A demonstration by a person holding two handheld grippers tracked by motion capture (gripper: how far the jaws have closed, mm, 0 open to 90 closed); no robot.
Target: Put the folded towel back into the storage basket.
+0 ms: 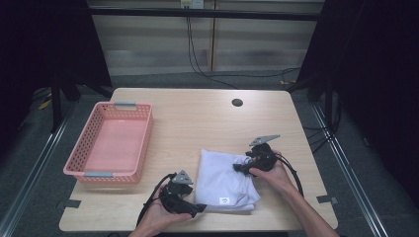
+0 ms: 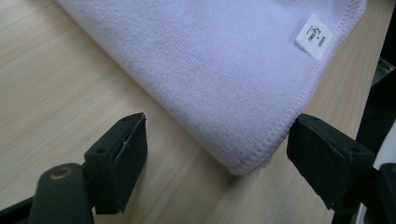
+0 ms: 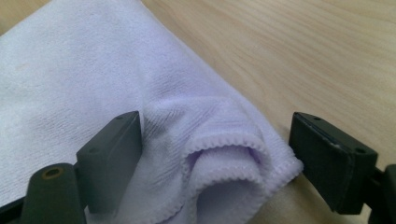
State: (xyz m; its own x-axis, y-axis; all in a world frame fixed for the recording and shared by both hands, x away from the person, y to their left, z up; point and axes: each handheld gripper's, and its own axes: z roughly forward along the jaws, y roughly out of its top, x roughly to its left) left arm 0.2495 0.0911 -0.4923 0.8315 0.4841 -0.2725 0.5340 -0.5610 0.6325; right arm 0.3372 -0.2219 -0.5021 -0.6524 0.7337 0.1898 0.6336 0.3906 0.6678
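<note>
A folded pale lilac towel [image 1: 225,180] lies on the wooden table [image 1: 197,113] near its front edge, with a small white label [image 1: 224,200] at its near side. My left gripper [image 1: 200,208] sits low at the towel's near left corner. In the left gripper view the towel [image 2: 224,70] puts its hemmed corner between the jaws of this gripper [image 2: 219,154], which stand wide apart and clear of the cloth; the label [image 2: 314,36] shows at upper right. My right gripper [image 1: 239,167] is at the far right corner. In the right gripper view that gripper [image 3: 219,154] stands open around a bunched corner of the towel [image 3: 70,70].
A pink perforated basket [image 1: 81,140] stands on the left part of the table, with nothing inside. A round cable hole [image 1: 237,102] is near the far edge. Black cables trail from both grippers toward the front edge.
</note>
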